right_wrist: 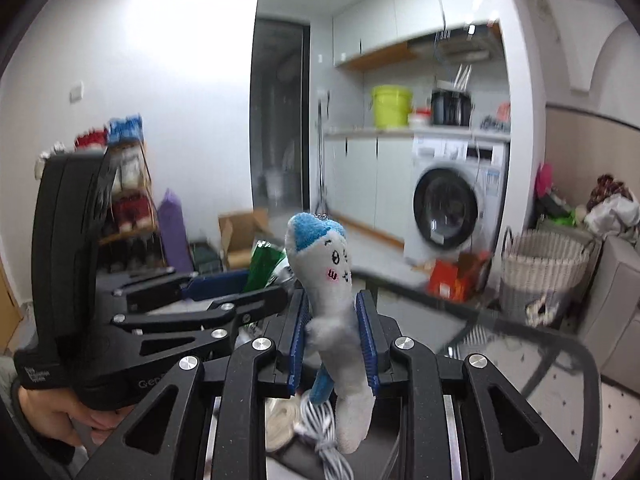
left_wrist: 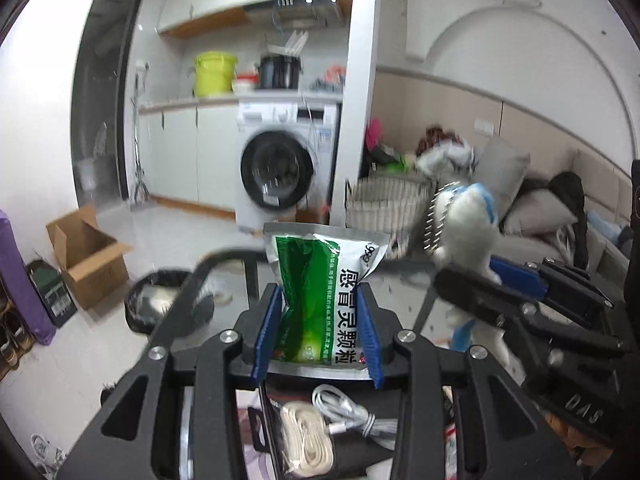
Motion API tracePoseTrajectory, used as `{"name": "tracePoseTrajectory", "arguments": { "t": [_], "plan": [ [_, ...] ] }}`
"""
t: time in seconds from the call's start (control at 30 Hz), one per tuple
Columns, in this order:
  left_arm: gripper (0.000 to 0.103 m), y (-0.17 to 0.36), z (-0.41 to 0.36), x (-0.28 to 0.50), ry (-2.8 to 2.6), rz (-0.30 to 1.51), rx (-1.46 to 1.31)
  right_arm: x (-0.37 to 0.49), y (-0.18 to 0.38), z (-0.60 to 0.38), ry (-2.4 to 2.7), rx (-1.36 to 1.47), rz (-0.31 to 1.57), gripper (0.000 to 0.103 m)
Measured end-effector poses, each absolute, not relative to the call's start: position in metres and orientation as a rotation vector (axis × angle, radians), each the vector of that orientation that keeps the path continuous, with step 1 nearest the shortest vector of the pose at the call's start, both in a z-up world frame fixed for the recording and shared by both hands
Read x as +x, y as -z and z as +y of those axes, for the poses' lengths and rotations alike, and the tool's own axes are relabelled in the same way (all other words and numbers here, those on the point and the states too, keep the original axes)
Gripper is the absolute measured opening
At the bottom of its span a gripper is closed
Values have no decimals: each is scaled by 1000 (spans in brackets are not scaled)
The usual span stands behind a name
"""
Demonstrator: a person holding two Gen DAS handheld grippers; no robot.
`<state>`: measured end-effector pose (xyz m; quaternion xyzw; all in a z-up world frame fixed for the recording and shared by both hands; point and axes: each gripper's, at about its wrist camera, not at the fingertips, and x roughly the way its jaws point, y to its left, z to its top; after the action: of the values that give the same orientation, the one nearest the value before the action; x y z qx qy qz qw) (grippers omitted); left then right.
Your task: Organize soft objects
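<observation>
Status: both tools loaded, transport step in hand.

L gripper (left_wrist: 320, 332): blue pads narrow, clamped on the green-and-silver foil sachet w/ white print (left_wrist: 322, 284). Sachet stands upright at frame centre of the left wrist view, its top flaring above the pads.

R gripper (right_wrist: 331, 336): pads narrow, clamped on the small grey plush toy w/ blue cap and stitched face (right_wrist: 330, 280). Toy sits centre of the right wrist view, head above the pads, legs dangling below. It also shows at right of the left wrist view, blurred.

I hold both items in the air above a dark glass tabletop (right_wrist: 500, 324). Below the jaws, lower centre: a coiled white cable (left_wrist: 348, 412) and a folded cream strap (left_wrist: 308, 440).

I read this as carry phase; neither item is placed yet. The drop-off point is unconfirmed. One candidate is the white woven basket (right_wrist: 540, 268), right of frame.

Next move calls for:
1. Picking a destination per item.
2. Lowering each tool over it before opening.
3. Keeping the two tools apart; they run close alongside.
</observation>
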<state>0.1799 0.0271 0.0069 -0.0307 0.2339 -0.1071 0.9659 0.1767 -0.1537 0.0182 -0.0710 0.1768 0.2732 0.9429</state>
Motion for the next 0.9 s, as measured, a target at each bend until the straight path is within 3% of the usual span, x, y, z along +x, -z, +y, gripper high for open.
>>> {"name": "tracePoseTrajectory", "arguments": {
  "t": [0.27,0.43,0.9],
  "plan": [
    [37,25,16,205,232,650,-18,211,35,-145,-551,-150,677,24],
    [37,48,12,217,220,789,-5,223,61,-152,-543,-116,765,24],
    [38,61,2,219,228,851,11,227,89,-150,-535,-139,820,24]
  ]
}}
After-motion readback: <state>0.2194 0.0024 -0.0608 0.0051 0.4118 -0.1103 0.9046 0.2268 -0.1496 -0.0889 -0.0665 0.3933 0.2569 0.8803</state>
